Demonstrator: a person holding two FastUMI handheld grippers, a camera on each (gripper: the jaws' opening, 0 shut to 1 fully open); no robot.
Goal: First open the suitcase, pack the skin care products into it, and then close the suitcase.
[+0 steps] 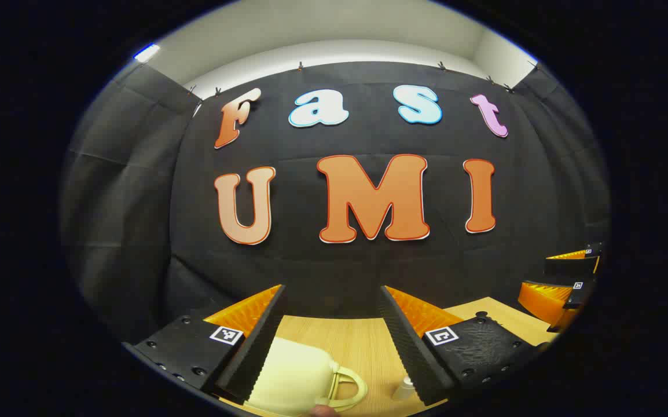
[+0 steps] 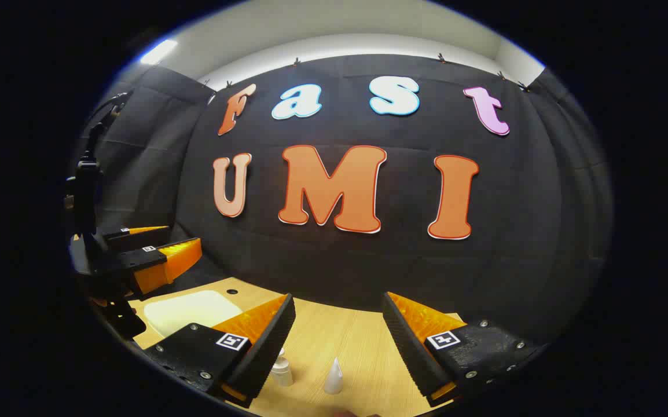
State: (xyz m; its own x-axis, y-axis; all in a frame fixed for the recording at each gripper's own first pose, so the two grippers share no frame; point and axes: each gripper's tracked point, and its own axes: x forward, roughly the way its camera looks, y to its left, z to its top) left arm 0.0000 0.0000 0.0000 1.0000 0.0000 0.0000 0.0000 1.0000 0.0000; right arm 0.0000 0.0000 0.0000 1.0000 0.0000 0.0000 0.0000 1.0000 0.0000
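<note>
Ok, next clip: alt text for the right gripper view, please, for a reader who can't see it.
The right gripper hangs open above a light wooden table, with two small pale skin care bottles standing on the table between its fingers. At far left the left gripper hovers over a closed cream suitcase, with the booth's black cloth wall behind.

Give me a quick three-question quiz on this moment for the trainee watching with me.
1. True or false: the left gripper is shut on the suitcase handle.
2. The suitcase lid is: A open, B closed.
3. In the right gripper view, how many small skin care containers stand on the table ahead of the right gripper?

Key: 1 false, both grippers are open and hold nothing; 2 B; 3 two, a small bottle and a cone-shaped one.
</note>
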